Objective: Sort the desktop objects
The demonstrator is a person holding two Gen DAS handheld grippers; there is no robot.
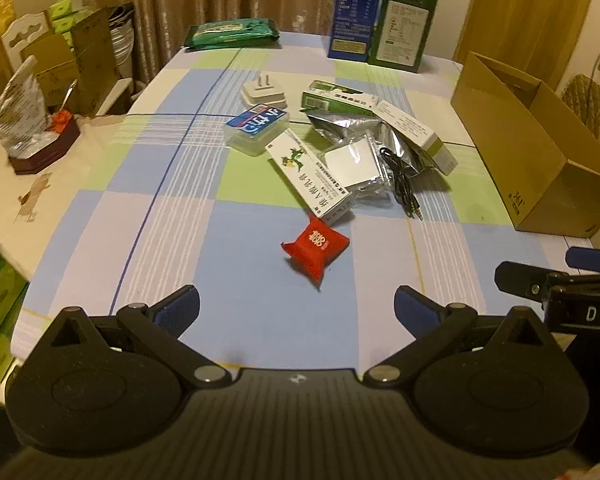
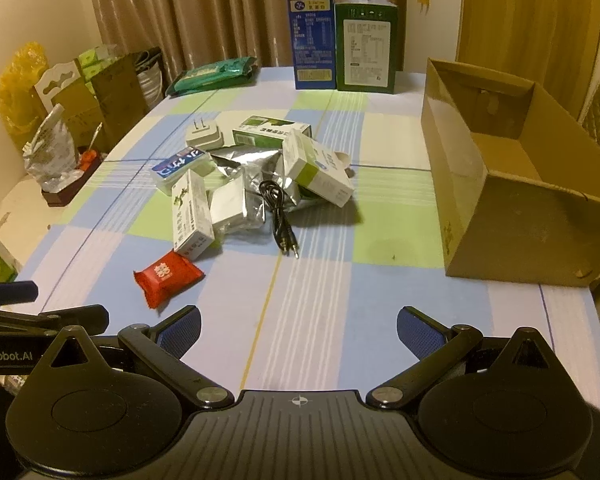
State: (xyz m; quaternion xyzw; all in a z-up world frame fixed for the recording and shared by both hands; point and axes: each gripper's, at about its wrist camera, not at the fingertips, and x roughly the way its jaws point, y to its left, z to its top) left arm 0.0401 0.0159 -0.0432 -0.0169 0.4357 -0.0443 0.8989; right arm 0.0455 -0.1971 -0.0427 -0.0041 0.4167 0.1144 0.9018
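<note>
A pile of small items lies mid-table: a red packet (image 1: pixel 315 247) (image 2: pixel 167 278) nearest me, a white medicine box with a green dragon (image 1: pixel 306 176) (image 2: pixel 191 212), a blue-labelled plastic case (image 1: pixel 257 125), a white plug adapter (image 1: pixel 263 92) (image 2: pixel 204 135), a silver foil bag (image 2: pixel 246 164), a black audio cable (image 1: pixel 404 184) (image 2: pixel 278 216) and green-white boxes (image 1: pixel 414 136) (image 2: pixel 318 166). My left gripper (image 1: pixel 296 308) is open and empty, just short of the red packet. My right gripper (image 2: pixel 298 326) is open and empty above bare tablecloth.
An open cardboard box (image 1: pixel 540 148) (image 2: pixel 512 172) stands at the table's right edge. A blue carton (image 2: pixel 310 28), a green carton (image 2: pixel 366 46) and a green wipes pack (image 2: pixel 212 74) stand at the back. Clutter and a dark tray (image 1: pixel 46 148) sit left.
</note>
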